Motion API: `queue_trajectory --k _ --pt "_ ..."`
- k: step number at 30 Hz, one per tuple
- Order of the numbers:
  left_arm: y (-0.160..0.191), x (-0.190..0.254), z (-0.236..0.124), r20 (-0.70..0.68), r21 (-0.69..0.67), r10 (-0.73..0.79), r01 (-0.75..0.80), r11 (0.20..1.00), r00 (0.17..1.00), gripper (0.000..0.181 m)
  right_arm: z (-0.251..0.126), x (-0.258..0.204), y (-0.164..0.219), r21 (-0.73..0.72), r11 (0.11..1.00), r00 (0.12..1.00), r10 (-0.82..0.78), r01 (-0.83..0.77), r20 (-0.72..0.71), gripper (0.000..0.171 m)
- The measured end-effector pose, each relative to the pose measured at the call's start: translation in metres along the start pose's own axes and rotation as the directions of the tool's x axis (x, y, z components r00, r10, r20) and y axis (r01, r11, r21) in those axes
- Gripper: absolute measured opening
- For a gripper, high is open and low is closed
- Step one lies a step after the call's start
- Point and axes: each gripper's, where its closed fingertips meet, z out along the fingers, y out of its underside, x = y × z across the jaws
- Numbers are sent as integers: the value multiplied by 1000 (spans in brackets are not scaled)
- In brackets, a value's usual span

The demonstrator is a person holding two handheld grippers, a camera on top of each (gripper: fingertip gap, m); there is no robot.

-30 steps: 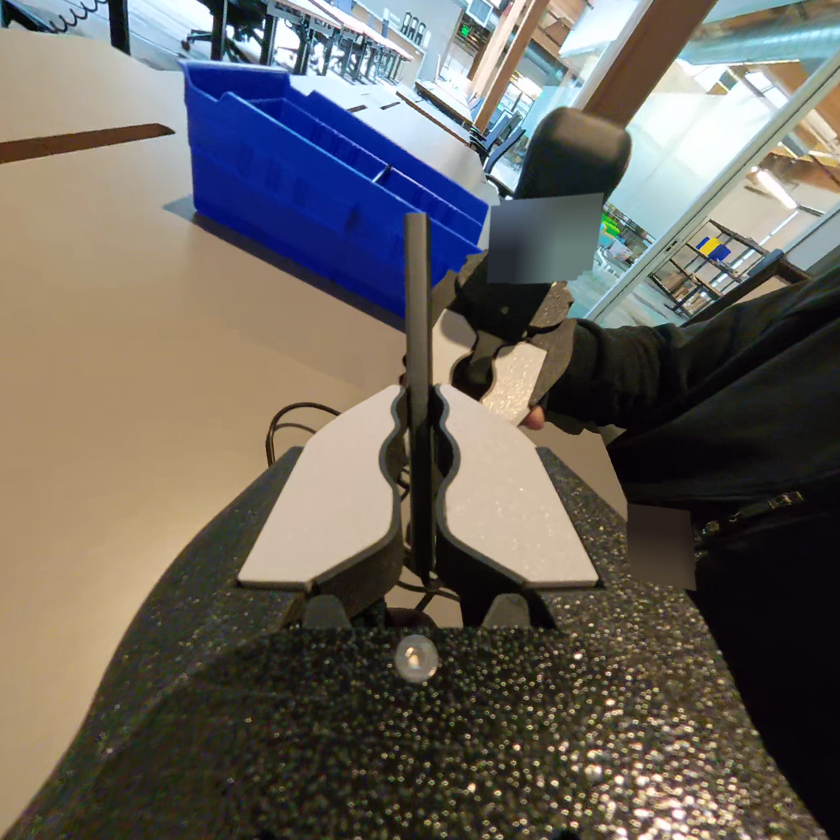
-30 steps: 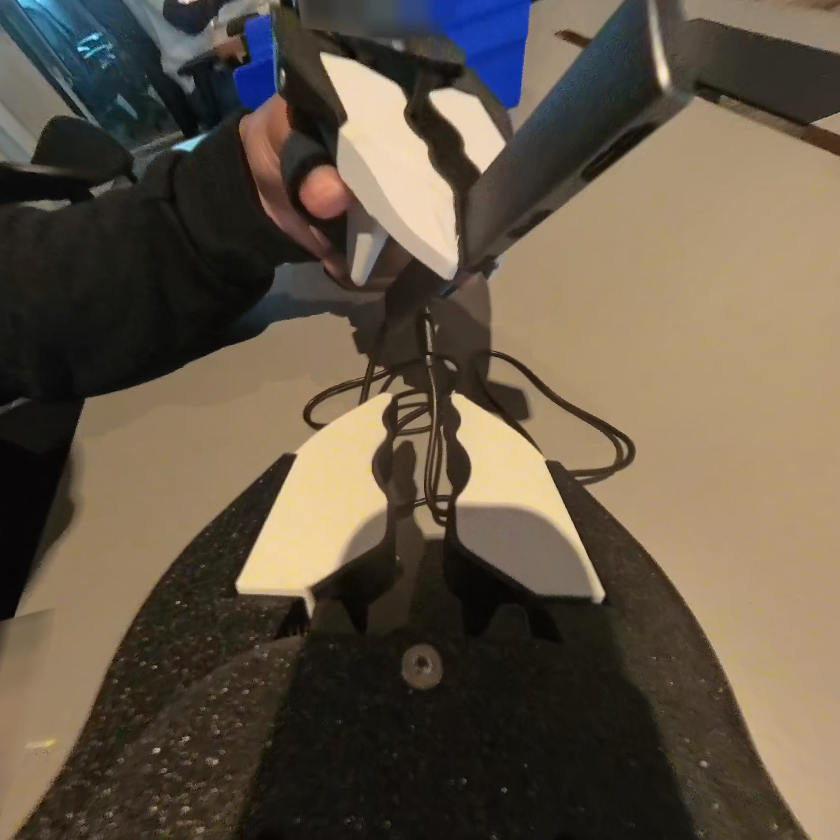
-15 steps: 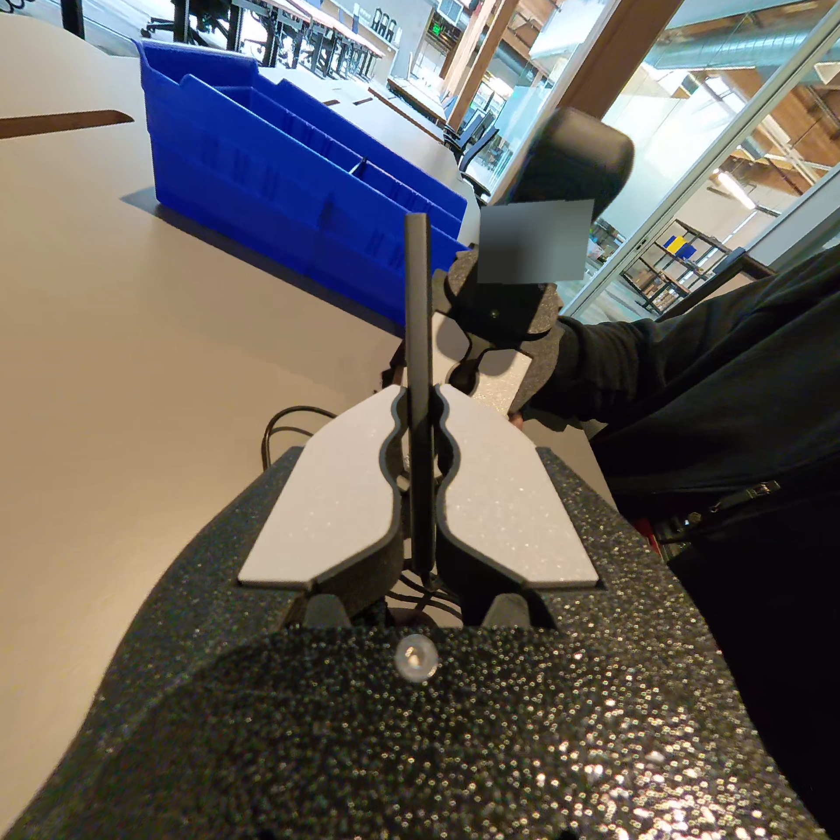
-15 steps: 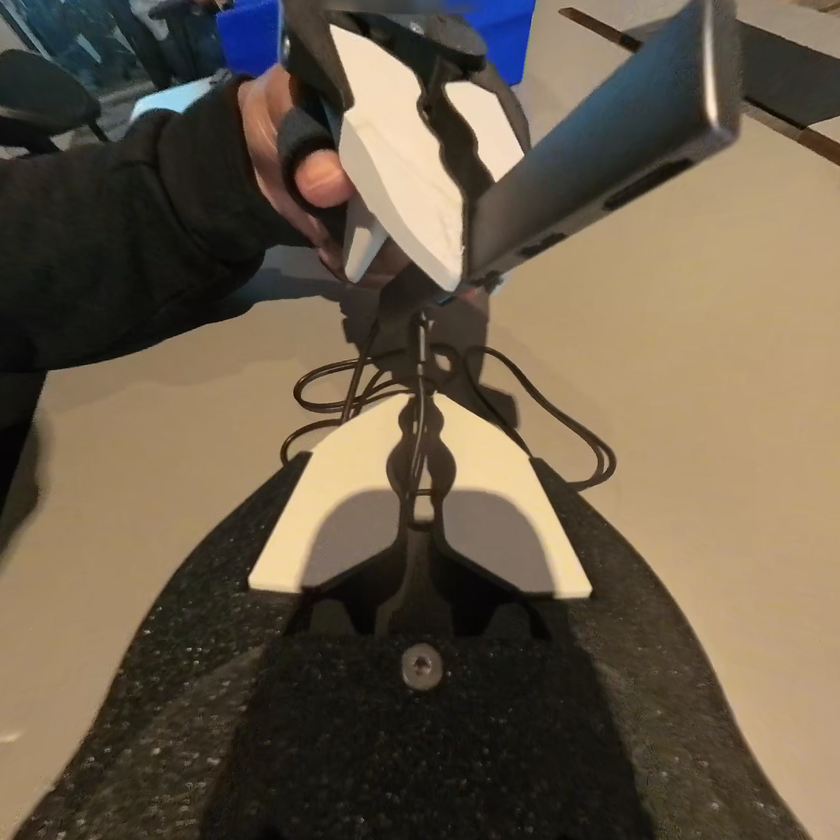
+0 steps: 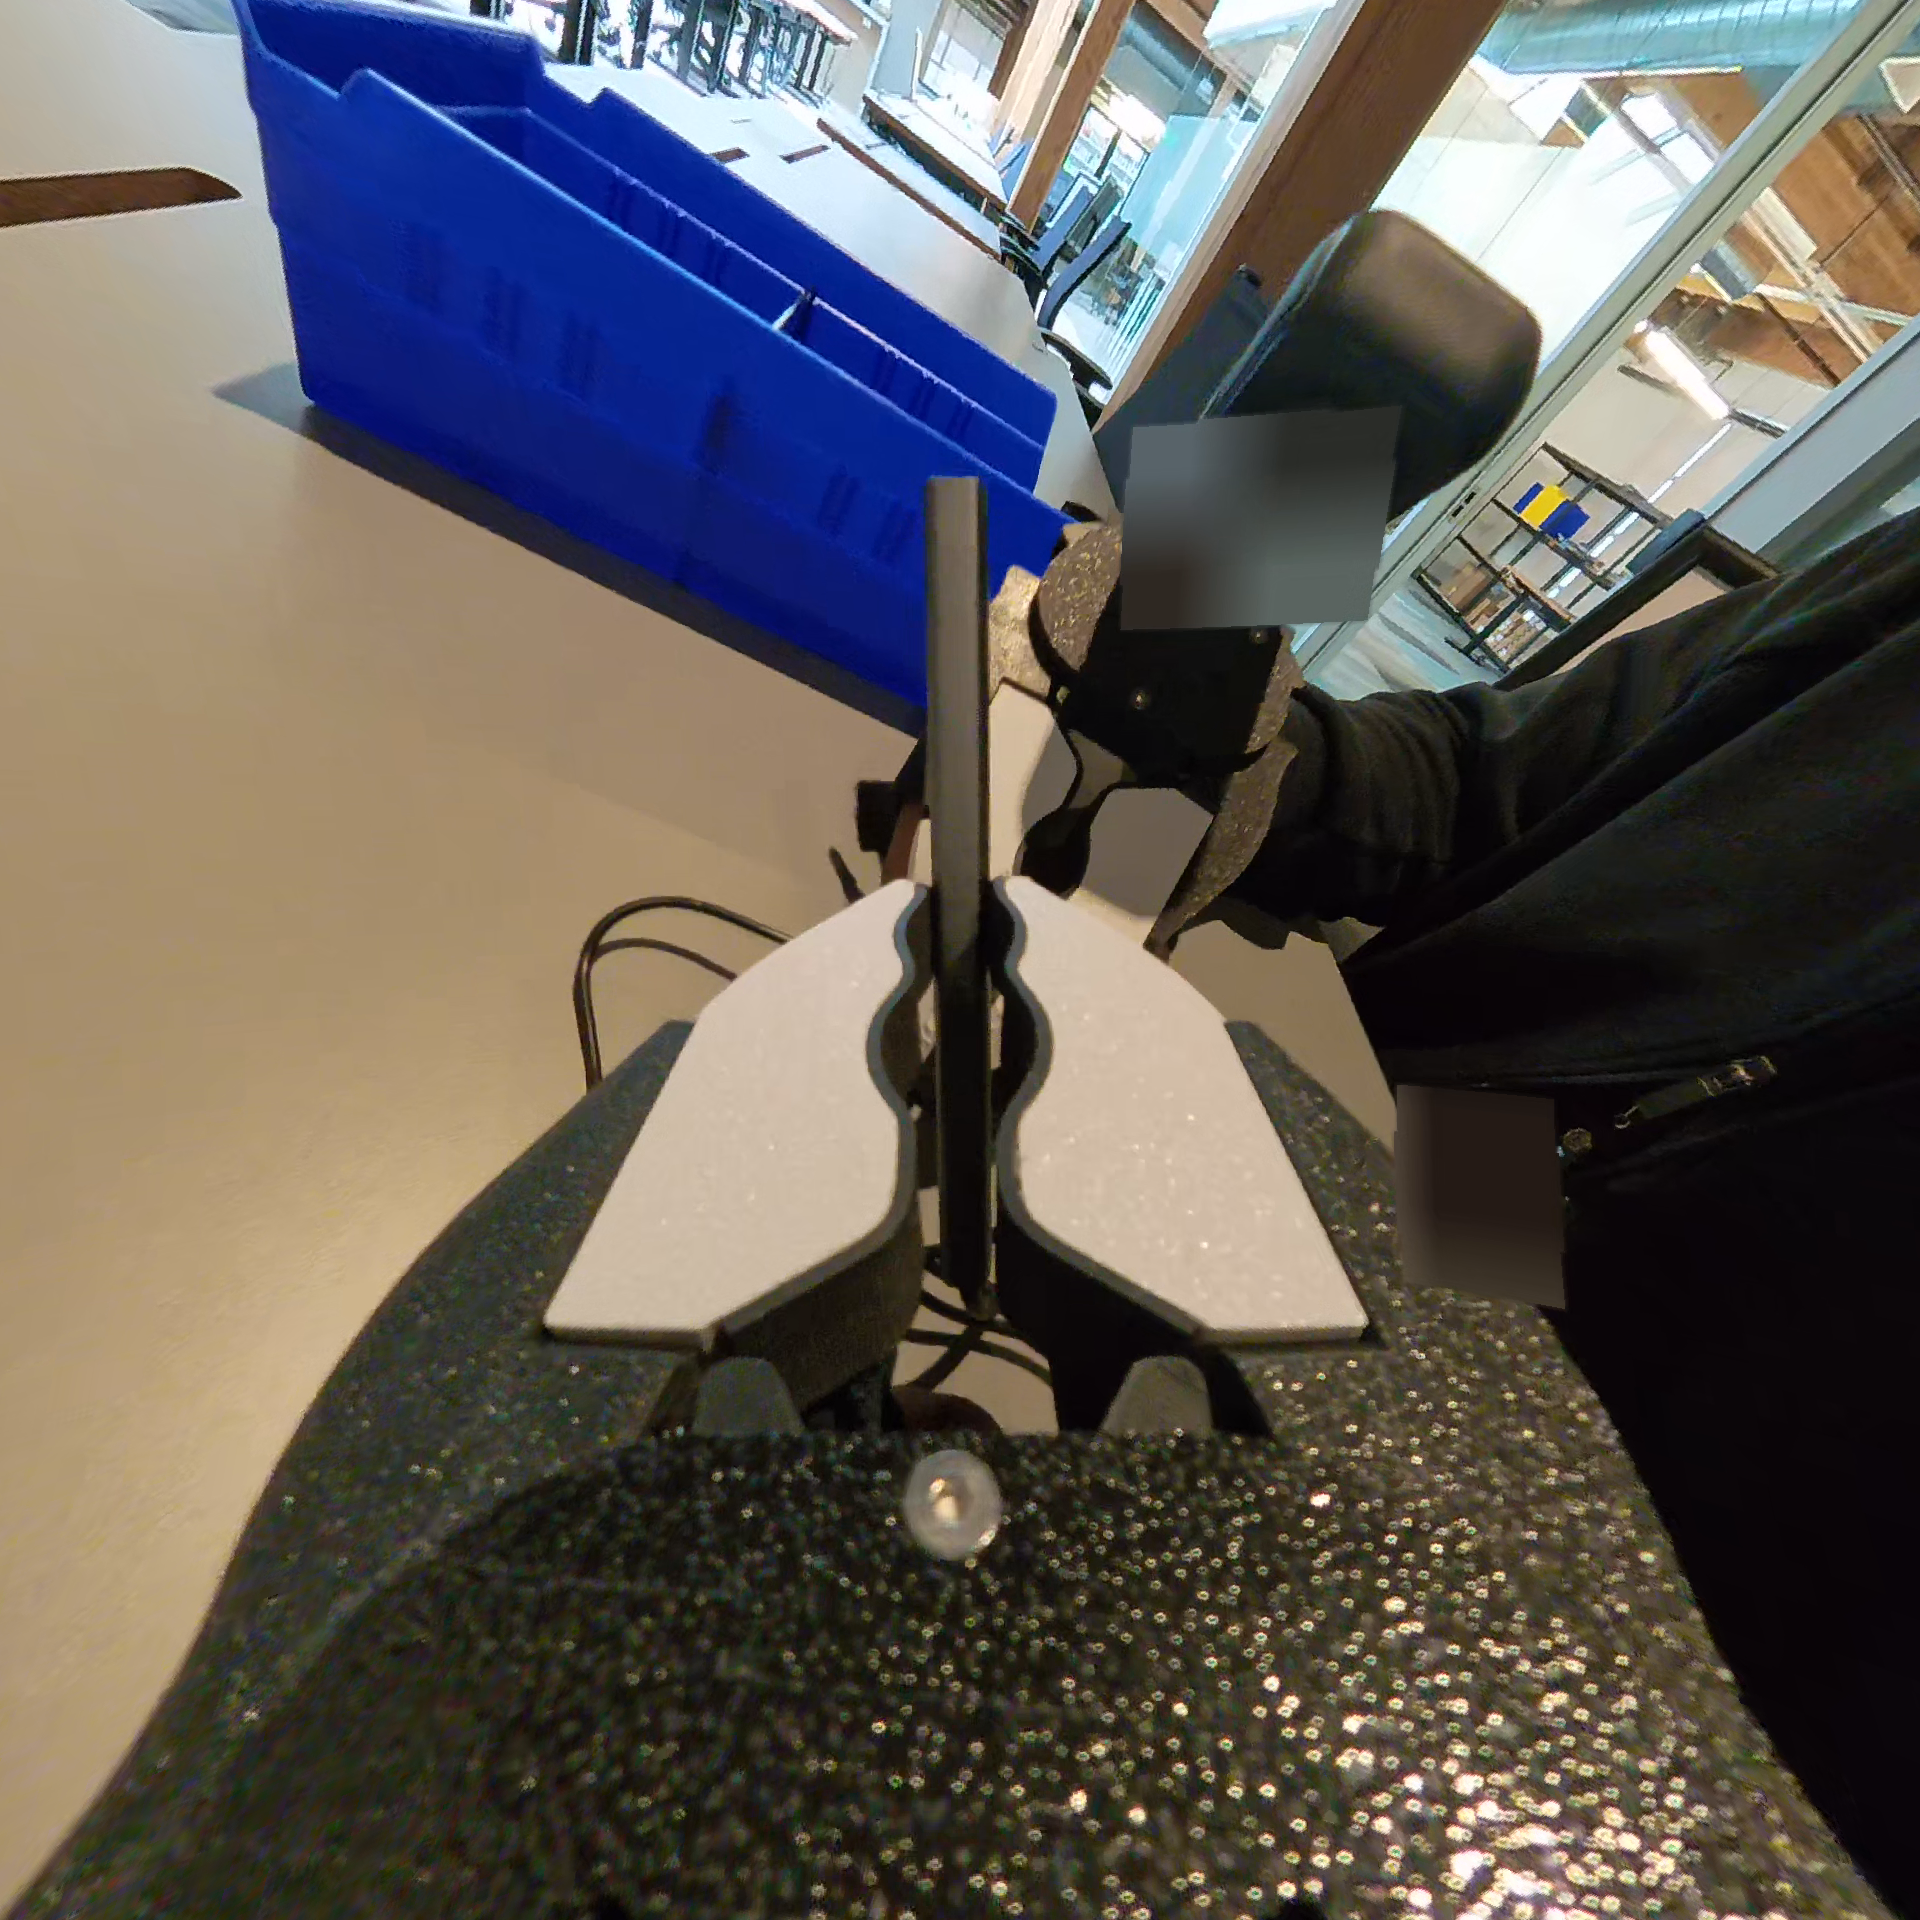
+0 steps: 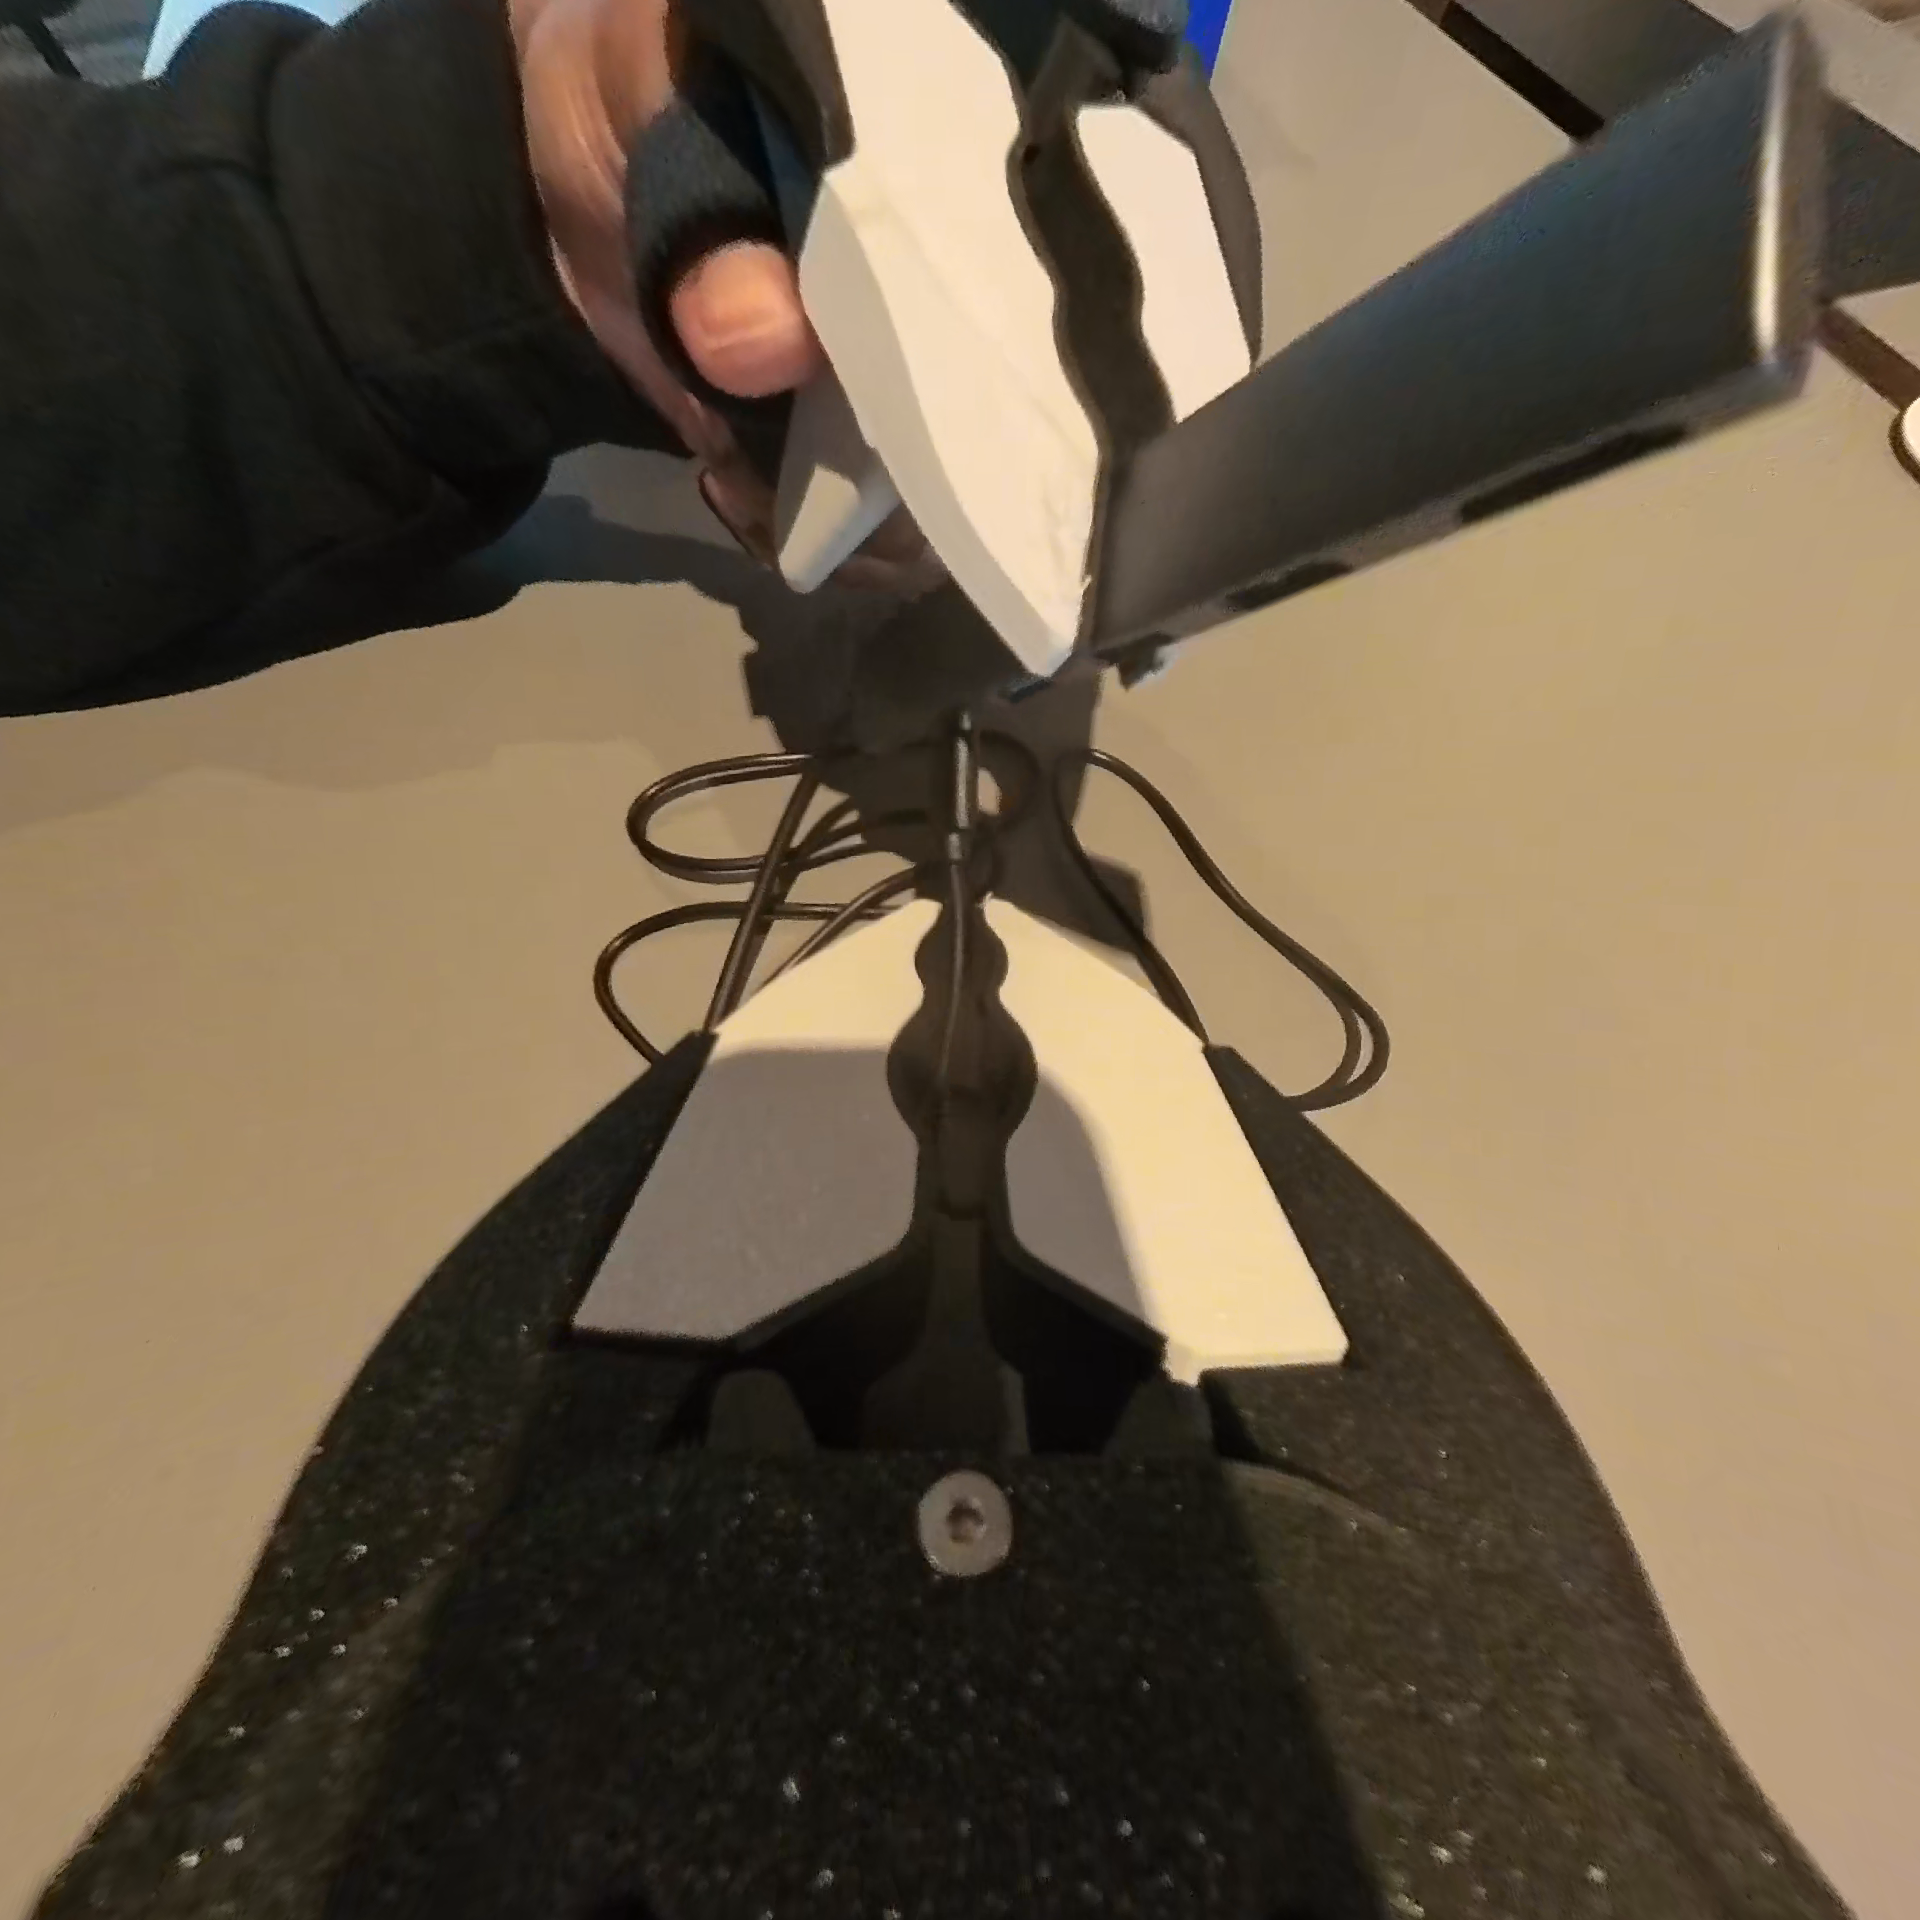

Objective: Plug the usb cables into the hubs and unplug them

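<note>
Left hand-held gripper (image 5: 958, 914) clamped on a slim dark hub (image 5: 956, 790), gripped edge-on between the pale fingers (image 5: 769, 1122) and jutting forward past the tips. From the right wrist view, same left hand-held gripper (image 6: 1081, 582) hanging above and ahead, held by a hand (image 6: 665, 239) in a black sleeve, with the hub (image 6: 1455, 353) slanting up to the right, slot openings showing along its lower edge. Right hand-held gripper (image 6: 961, 925) pinched on a thin black usb cable (image 6: 961, 997) running down the narrow gap between its white fingers (image 6: 790, 1143); the cable's plug end (image 6: 964, 790) just ahead of the tips, pointing up toward the lower corner of the hub, close under it but whether touching cannot be told. Slack of the cable in dark loops (image 6: 727, 894) on the beige bench (image 6: 312, 1039) to both sides of the right hand-held gripper's tips. In the left wrist view, right hand-held gripper (image 5: 1049, 810) just beyond the hub and to its right, its hold hidden there; a cable loop (image 5: 644, 935) on the bench (image 5: 312, 831) to the left of the fingers. Farther ahead and left, a blue bin (image 5: 582, 312) with dividers standing on the bench; beyond to the right, a black chair back (image 5: 1392, 312) and glass walls (image 5: 1662, 260).
</note>
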Motion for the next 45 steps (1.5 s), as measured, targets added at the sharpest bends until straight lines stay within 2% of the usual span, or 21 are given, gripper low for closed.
queue_trajectory --k 12,14,17,22,25,30,34,39,45 --pt "3 -2 -14 -22 -10 -66 66 998 998 9 -10 10 -3 29 999 998 33 -32 -45 2" --pt "2 -6 -23 4 2 -68 68 998 998 9 -14 22 1 27 999 994 45 -42 -100 2" --pt "-1 -14 -39 39 43 -74 72 996 997 9 -23 32 1 70 991 989 116 -110 -89 2" --pt "-3 -23 -51 83 76 -79 72 994 993 9 -23 32 0 65 994 990 95 -88 -108 2" --pt "-7 -17 -61 71 95 -61 54 994 996 9 -22 37 5 29 998 983 53 -49 -176 2" --pt "-24 1 -95 32 202 0 -6 979 999 9 -28 57 9 11 999 950 37 -35 -311 2" --pt "-36 -4 -134 122 306 3 -41 951 993 9 -38 74 8 29 999 905 53 -45 -422 2" --pt "-46 -22 -179 279 434 -54 -76 898 959 9 -44 81 7 65 996 889 89 -67 -449 2" --pt "-42 -61 -175 412 460 -179 -35 887 894 10 -33 73 15 -11 999 907 37 -45 -419 2"
